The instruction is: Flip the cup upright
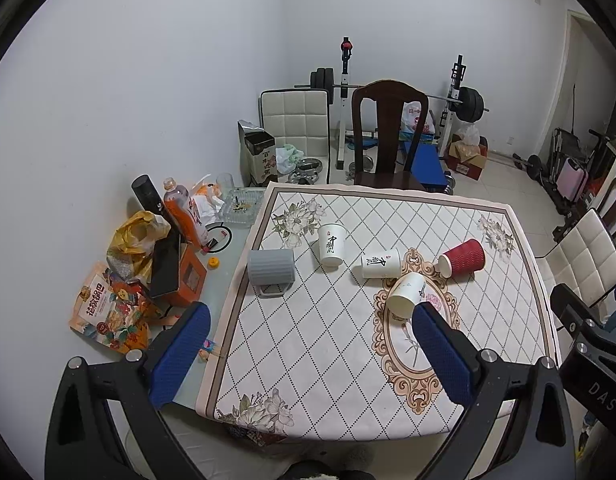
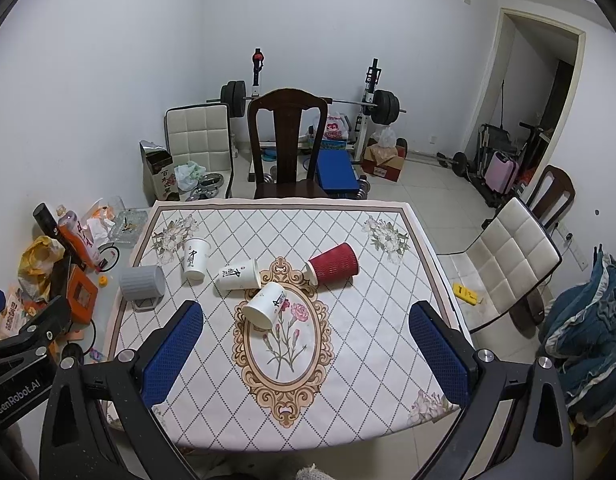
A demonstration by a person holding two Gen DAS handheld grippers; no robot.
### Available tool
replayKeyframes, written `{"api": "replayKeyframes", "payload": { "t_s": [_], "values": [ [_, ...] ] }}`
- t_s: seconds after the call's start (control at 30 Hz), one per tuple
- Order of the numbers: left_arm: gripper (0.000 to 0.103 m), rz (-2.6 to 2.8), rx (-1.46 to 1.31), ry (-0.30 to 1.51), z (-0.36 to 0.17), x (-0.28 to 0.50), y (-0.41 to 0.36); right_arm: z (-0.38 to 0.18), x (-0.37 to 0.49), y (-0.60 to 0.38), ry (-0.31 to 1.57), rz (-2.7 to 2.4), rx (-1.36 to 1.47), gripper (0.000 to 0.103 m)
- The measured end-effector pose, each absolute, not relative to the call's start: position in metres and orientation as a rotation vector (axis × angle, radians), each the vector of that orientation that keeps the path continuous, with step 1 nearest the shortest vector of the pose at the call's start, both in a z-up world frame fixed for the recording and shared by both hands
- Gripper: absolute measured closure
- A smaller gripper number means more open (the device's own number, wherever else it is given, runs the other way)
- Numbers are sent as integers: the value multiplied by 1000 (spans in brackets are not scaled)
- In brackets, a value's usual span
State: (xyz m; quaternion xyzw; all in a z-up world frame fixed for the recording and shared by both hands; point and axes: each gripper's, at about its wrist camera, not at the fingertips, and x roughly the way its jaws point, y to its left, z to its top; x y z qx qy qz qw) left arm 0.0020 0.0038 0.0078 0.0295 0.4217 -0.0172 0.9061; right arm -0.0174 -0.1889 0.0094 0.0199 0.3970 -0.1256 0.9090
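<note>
Several cups sit on the patterned tablecloth (image 1: 308, 340). A grey mug (image 1: 270, 267) (image 2: 142, 281) rests upside down at the left. One white paper cup (image 1: 331, 245) (image 2: 196, 260) stands inverted. Two white cups (image 1: 380, 264) (image 1: 405, 295) (image 2: 238, 275) (image 2: 266, 304) lie on their sides near the middle. A red ribbed cup (image 1: 461, 258) (image 2: 333, 266) lies on its side at the right. My left gripper (image 1: 309, 354) and right gripper (image 2: 306, 354) are both open and empty, held above the near half of the table.
Snack bags, an orange bottle (image 1: 184, 216), a dark flask and a glass ashtray (image 1: 242, 210) crowd the table's left edge. A dark wooden chair (image 1: 387, 136) stands at the far side; a white chair (image 2: 507, 264) stands at the right. Weight equipment lines the back wall.
</note>
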Motion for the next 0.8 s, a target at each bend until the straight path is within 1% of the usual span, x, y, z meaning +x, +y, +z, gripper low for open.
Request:
{"api": "replayKeyframes", "payload": {
  "t_s": [0.6,0.8],
  "values": [
    [0,-34,63,863,10,-2,5,10,-17,-187,818,-255,40,0],
    [0,-33,60,859,22,-2,8,11,-17,-186,817,-255,43,0]
  ]
}}
